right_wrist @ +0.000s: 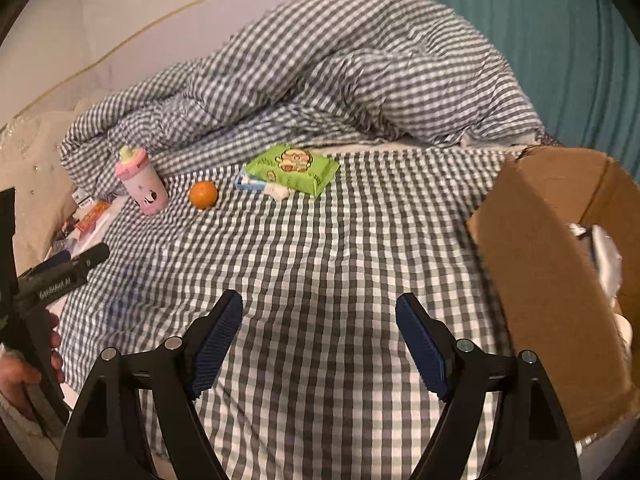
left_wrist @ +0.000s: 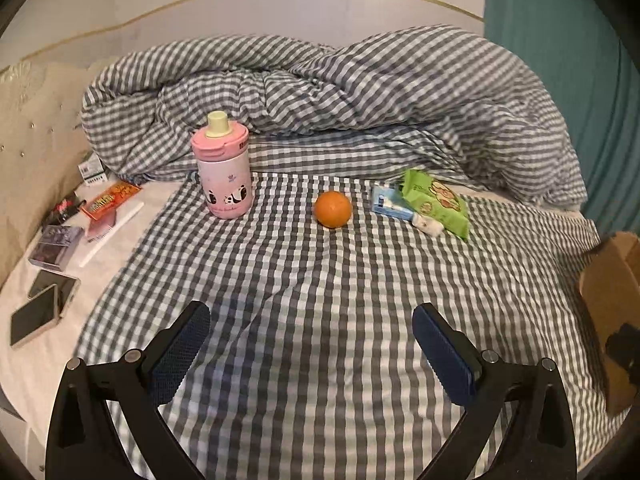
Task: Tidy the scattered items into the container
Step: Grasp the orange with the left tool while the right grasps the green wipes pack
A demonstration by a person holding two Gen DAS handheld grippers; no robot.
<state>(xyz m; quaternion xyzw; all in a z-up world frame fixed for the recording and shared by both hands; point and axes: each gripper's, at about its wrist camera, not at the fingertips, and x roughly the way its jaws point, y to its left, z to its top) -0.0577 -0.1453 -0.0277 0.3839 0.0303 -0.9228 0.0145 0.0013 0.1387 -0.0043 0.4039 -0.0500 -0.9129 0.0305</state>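
My left gripper (left_wrist: 311, 325) spread wide and empty over the grey-and-white checked bedsheet (left_wrist: 320, 280), my right gripper (right_wrist: 319, 316) released too, pink panda bottle (left_wrist: 224, 172) upright, round orange (left_wrist: 333, 209) beside it, green wipes packet (left_wrist: 436, 202) near, brown cardboard box (right_wrist: 560, 280) at right.

Both tongs have matte black forked arms with round silver screws at the joints. Left tongs (left_wrist: 311, 322) and right tongs (right_wrist: 319, 312) carry dark blue ribbed pads (left_wrist: 182, 354) on their inner faces. White lettering marks the left one's black body, seen from the right wrist
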